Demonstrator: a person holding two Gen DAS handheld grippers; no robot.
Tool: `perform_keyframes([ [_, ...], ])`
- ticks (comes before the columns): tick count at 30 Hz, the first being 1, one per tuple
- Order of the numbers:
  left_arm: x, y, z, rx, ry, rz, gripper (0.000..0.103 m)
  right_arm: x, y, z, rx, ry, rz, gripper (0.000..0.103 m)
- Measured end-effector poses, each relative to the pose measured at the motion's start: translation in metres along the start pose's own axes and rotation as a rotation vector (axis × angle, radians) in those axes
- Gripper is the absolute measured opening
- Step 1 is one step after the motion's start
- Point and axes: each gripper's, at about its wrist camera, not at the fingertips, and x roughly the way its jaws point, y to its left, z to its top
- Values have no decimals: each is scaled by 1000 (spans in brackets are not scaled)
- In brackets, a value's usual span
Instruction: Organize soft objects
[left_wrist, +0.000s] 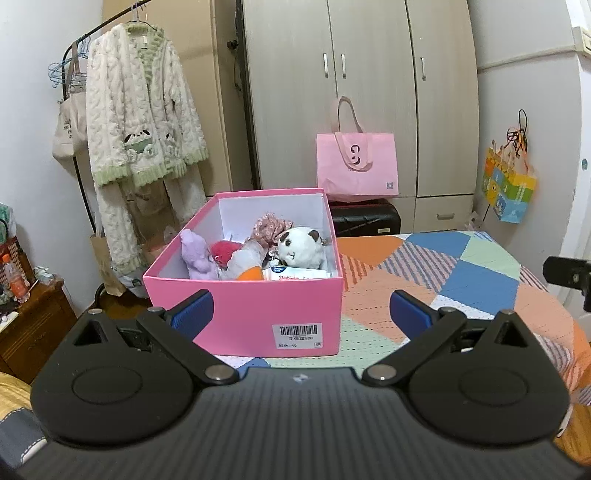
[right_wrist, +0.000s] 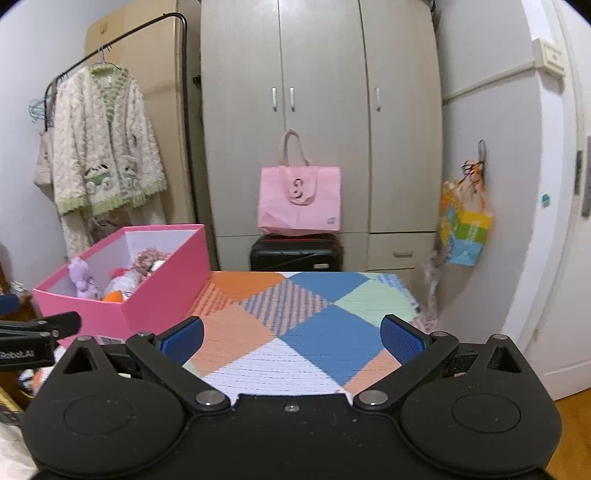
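**Soft toys in the pink box, both grippers empty**

Left gripper (left_wrist: 301, 314): blue-padded fingers spread wide, nothing between them, held just in front of the open pink cardboard box (left_wrist: 258, 317) with a barcode label on its near wall. Inside the box, packed close together: a lilac plush toy (left_wrist: 194, 254) against the left wall, a red fluffy toy (left_wrist: 223, 251) beside it, a white and orange plush (left_wrist: 245, 271) toward the front, a white round plush animal with brown ears (left_wrist: 301, 247) on the right, and a floral fabric piece (left_wrist: 271, 225) behind them. Also a small white packet with blue print (left_wrist: 295, 274) against the front wall (not legible).

Right gripper (right_wrist: 291, 338): likewise opened wide and holding nothing, poised over a bare stretch of the patchwork quilt of orange, blue, green and white squares (right_wrist: 314, 332). Pink box seen in the right wrist view off to the left, resting on the quilt's left edge, well apart from these fingers.

Beyond the bed: a pink tote bag (right_wrist: 299, 199) standing on a black suitcase (right_wrist: 295, 253) before a beige wardrobe (right_wrist: 321, 110), and a fluffy cream cardigan with green trim (left_wrist: 140, 107) hanging on a black clothes rail.
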Motion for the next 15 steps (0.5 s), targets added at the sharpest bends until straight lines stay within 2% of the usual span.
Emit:
perform_keyframes([
  [4,0,0,0,13,0,8,103,-5,6,-1,-32,8,-59,103],
  [10,-1,1,0,17,13,43,103,-14,12,-2,-56,9,-51,103],
  [12,-1,1,-1,-7,15,61,103,-17,13,-2,-58,-1,-40,103],
  [15,-1,-2,-2,19,14,68,103,-19,13,-4,-33,-31,-24,103],
])
